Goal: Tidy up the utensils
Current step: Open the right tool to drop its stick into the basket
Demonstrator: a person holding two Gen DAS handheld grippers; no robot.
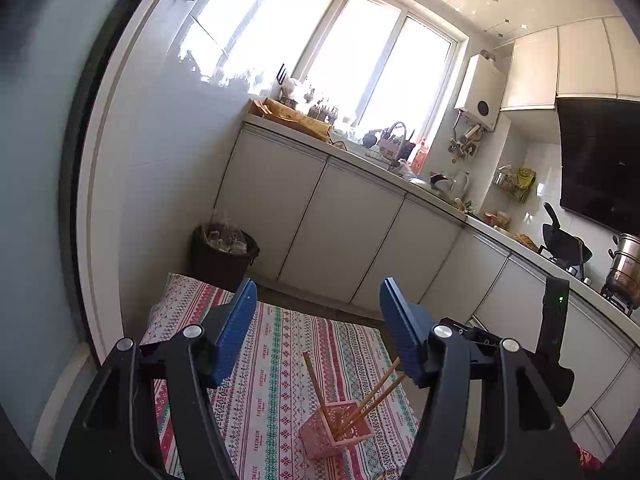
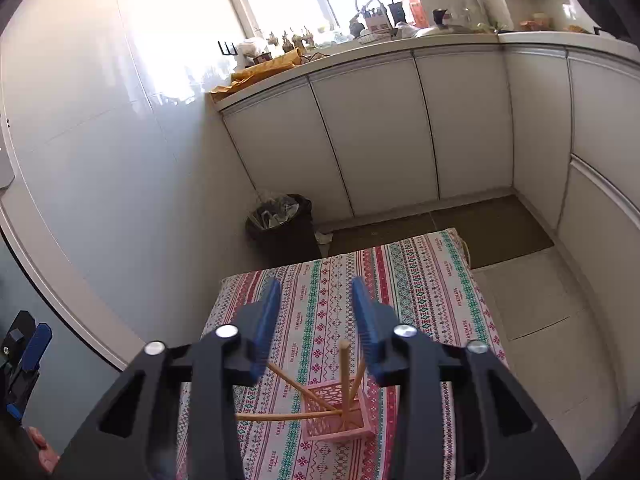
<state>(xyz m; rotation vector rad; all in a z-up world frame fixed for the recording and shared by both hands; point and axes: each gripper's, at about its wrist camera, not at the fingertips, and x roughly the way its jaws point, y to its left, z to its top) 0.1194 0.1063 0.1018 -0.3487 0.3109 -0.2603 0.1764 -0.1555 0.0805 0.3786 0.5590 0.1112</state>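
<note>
Thin wooden chopsticks are seated in the pink lattice plastic holder. Both the left hand-held gripper and right hand-held gripper are released, nothing grasped. Placement step is judged done; retreat is called for next.

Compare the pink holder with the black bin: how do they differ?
The pink holder stands on the patterned tablecloth; the black bin sits on the floor by the wall. The holder is a square lattice box, and the bin is round, dark and solid-walled. The holder holds wooden chopsticks that lean outward, while the bin holds a plastic bag of rubbish. Both stand upright and open-topped.
</note>
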